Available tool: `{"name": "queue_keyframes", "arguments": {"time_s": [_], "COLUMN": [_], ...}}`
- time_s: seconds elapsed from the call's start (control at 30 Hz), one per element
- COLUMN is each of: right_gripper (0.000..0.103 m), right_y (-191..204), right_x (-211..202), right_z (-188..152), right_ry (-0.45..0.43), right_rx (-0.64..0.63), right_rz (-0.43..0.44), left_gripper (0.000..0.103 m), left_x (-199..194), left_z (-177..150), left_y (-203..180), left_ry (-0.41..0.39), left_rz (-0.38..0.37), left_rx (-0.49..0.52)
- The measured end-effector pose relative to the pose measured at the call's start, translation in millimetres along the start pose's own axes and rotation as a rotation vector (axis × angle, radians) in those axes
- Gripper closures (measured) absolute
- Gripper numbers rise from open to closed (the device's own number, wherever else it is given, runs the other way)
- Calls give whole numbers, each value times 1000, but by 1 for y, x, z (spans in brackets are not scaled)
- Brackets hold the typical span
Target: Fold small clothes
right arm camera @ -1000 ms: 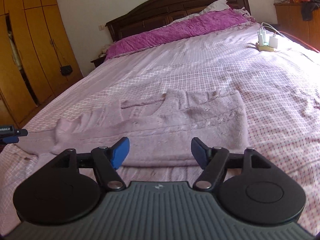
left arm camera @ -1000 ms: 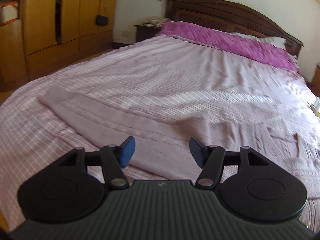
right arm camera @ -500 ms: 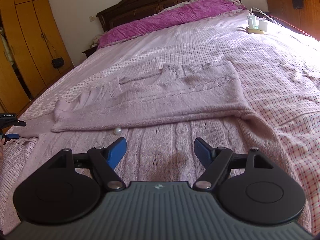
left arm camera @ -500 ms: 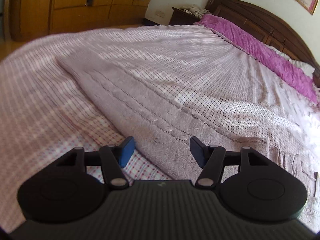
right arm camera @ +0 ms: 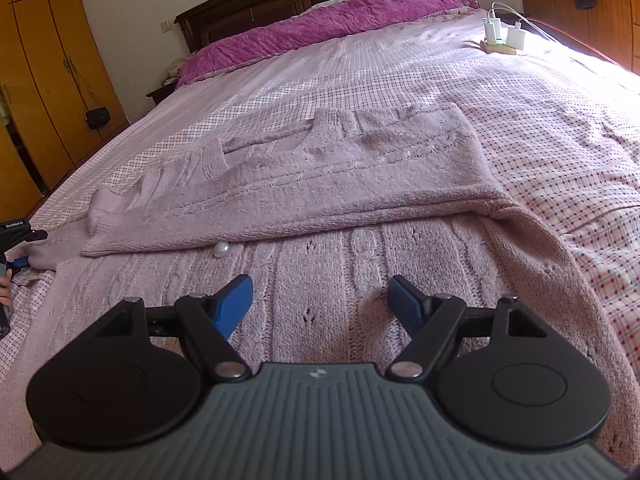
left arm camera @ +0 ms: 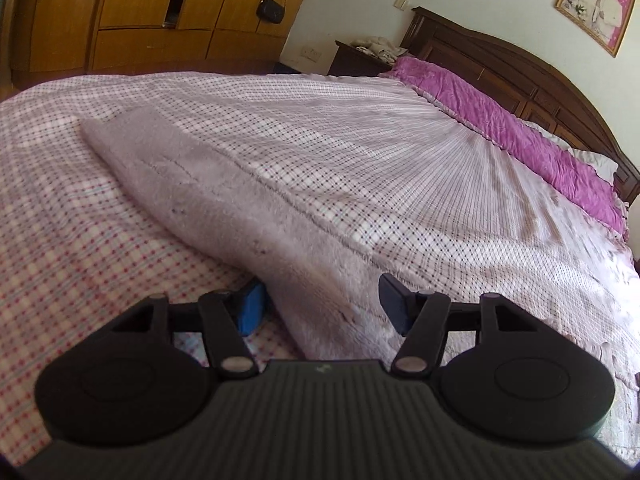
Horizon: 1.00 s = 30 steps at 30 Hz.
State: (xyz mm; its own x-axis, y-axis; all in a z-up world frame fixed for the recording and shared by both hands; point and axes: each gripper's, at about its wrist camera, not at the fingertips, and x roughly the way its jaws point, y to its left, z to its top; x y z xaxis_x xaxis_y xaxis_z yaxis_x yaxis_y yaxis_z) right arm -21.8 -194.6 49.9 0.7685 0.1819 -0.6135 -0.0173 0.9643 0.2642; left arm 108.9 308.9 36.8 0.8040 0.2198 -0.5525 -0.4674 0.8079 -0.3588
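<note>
both grippers set low over a pale knit cardigan, ready to take hold for a fold

the cardigan (right arm camera: 328, 184) lies flat on the checked bedspread (right arm camera: 560, 132), partly doubled over, with a sleeve trailing off toward 9 o'clock and a small pearly button (right arm camera: 221, 249) beside the folded edge. the right gripper (right arm camera: 320, 300) hangs over the near panel with jaws wide, holding nothing. the left gripper (left arm camera: 318, 300) is also spread wide, straddling the sleeve, its left pad tucked against the cloth edge at 8 o'clock. i judge this the reach-and-grasp step of an early fold. next, each gripper likely needs to close on a single layer of knit, then lift evenly toward 12 o'clock so the loose weave does not stretch or bunch.
</note>
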Motion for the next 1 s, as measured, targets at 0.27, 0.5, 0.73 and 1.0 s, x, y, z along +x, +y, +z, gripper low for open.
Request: {"name": "queue_keyframes", "arguments": {"time_s": [0.27, 0.5, 0.73, 1.0], "right_gripper": [23, 23, 23, 23], "right_y": [-9, -14, -16, -24], "right_x": [-7, -14, -18, -23], "right_z": [2, 3, 1, 3], "right_ry": [-32, -59, -67, -75], "right_rx": [43, 66, 83, 112], "right_rz": [5, 14, 33, 57], "left_gripper": [90, 91, 91, 91], "left_x": [-17, -78, -125, -141], "left_z": [2, 12, 22, 5], "left_y": [3, -10, -51, -102], "left_ry": [-32, -170, -239, -220], "left_rz": [-20, -84, -189, -334], "left_rx": [27, 69, 133, 186]}}
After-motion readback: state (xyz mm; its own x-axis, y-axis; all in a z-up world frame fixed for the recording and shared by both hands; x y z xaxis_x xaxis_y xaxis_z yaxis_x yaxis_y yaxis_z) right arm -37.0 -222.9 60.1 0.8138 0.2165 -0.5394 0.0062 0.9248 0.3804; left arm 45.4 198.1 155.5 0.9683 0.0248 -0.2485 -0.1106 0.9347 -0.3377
